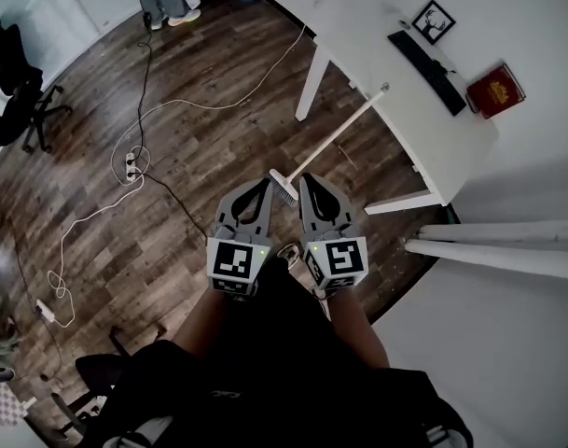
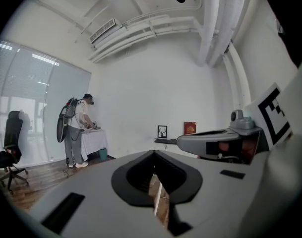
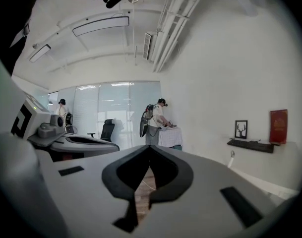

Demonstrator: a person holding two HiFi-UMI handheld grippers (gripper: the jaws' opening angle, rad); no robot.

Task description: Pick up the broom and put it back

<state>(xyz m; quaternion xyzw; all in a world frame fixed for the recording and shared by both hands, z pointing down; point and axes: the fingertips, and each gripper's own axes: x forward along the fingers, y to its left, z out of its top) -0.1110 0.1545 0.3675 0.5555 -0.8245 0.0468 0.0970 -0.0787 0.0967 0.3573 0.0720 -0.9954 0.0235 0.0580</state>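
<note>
The broom [image 1: 332, 140] leans against the white table [image 1: 451, 157], with its brush head on the wood floor and its pale handle slanting up to the table's edge. My left gripper [image 1: 265, 181] and right gripper [image 1: 305, 177] are side by side just short of the brush head, one on each side, and neither touches it. Both are shut and hold nothing. In the left gripper view, the gripper [image 2: 153, 152] shows a strip of the broom handle [image 2: 158, 195] through the gap behind its tips. In the right gripper view, the gripper [image 3: 150, 147] points into the room and the broom handle's top [image 3: 231, 157] shows at the right.
A black keyboard [image 1: 427, 71], a framed picture [image 1: 434, 21] and a red book [image 1: 495, 91] lie on the table. White and black cables with a power strip [image 1: 131, 166] run over the floor at left. An office chair [image 1: 22, 91] stands far left, white pipes [image 1: 498, 245] at right. A person [image 2: 76, 128] stands at a far table.
</note>
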